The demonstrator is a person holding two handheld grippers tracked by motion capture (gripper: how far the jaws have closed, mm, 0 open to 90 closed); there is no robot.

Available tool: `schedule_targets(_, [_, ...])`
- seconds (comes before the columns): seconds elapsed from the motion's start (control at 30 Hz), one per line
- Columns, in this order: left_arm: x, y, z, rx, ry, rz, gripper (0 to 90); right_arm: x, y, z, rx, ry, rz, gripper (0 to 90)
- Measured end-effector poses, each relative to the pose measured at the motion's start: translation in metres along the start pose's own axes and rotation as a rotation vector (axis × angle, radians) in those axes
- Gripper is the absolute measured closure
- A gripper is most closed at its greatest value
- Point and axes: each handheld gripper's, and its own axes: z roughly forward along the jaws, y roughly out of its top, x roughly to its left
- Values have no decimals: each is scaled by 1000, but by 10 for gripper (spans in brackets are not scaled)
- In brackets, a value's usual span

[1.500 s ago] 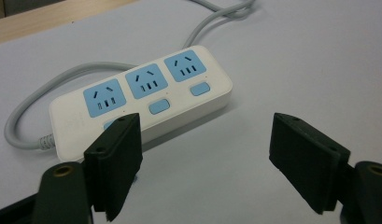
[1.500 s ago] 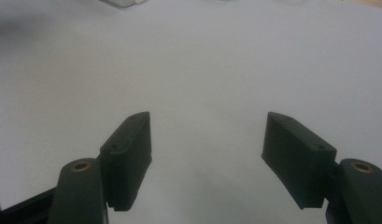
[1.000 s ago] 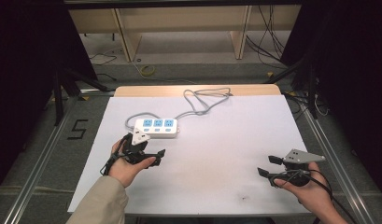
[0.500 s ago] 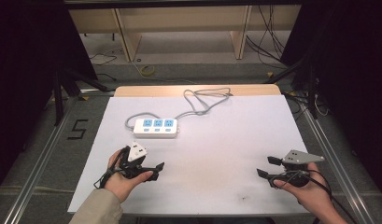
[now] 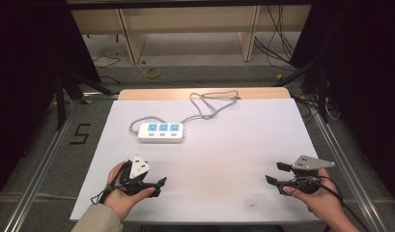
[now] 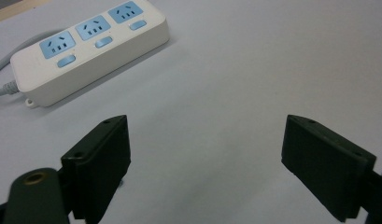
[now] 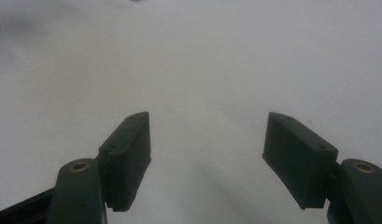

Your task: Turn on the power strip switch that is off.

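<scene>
White bench [image 5: 233, 145], high view: power strip [image 5: 161, 132] lies flat at left-centre, three blue sockets facing up, grey cord [image 5: 209, 104] looping toward far edge. Left gripper [image 5: 156, 186] held in left hand [image 5: 120, 193] at near-left corner, jaws spread apart, nothing between them; strip lies ahead, well apart. Right gripper [image 5: 276, 173] held in right hand [image 5: 323, 195] at near-right corner, jaws likewise spread, empty, over bare surface. Left gripper view: strip [image 6: 86, 46] beyond jaws, upper left.
</scene>
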Motion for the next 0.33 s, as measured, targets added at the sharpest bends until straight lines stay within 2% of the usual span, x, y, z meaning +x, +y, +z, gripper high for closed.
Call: schedule_targets(0.33, [-2,1,2,0,4,4,154,0,1,1,1,3,2,321])
